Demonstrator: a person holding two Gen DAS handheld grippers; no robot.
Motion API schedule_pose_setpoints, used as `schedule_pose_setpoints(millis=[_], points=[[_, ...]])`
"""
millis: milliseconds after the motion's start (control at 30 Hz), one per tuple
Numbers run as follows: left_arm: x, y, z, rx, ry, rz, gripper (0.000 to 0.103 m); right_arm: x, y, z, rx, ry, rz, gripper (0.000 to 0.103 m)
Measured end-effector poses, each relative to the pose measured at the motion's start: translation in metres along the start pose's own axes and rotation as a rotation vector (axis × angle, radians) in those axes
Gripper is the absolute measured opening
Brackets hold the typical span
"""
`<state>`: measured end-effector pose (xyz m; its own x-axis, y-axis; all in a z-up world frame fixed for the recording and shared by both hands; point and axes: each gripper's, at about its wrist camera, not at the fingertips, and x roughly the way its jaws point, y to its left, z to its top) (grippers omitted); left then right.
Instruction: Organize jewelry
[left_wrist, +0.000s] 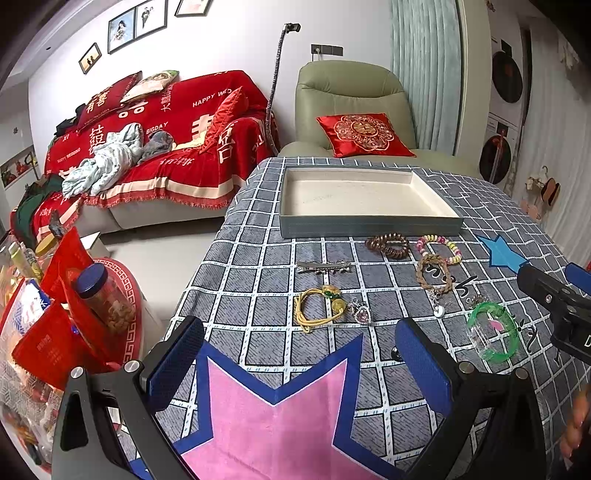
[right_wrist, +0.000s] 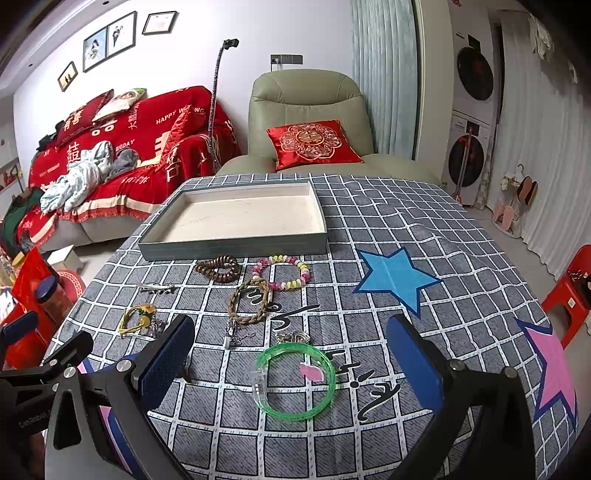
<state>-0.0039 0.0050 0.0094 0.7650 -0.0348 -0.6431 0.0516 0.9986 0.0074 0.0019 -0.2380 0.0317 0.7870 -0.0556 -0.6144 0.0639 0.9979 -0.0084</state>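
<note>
Right wrist view: wide-open right gripper (right_wrist: 291, 363) fingers straddling translucent green plastic bangle (right_wrist: 295, 382) flat on checked worktop (right_wrist: 461, 314); best pinching one rim, lifting toward empty grey tray (right_wrist: 232, 247); left gripper (left_wrist: 295, 354) open, idle.

Both wrist cameras look low across the table (left_wrist: 258, 236) toward the sofa wall. They share the tray (right_wrist: 232, 245) and jewelry; the left sits further left.
</note>
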Motion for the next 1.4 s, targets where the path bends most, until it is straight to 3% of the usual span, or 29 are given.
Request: schedule_pose_setpoints(millis=[1400], points=[[0.0044,0.0016,-0.0045,-0.004,0.009,0.002,0.103,0.0000,0.0007,-0.0006,0.000,0.004,0.002,0.103]])
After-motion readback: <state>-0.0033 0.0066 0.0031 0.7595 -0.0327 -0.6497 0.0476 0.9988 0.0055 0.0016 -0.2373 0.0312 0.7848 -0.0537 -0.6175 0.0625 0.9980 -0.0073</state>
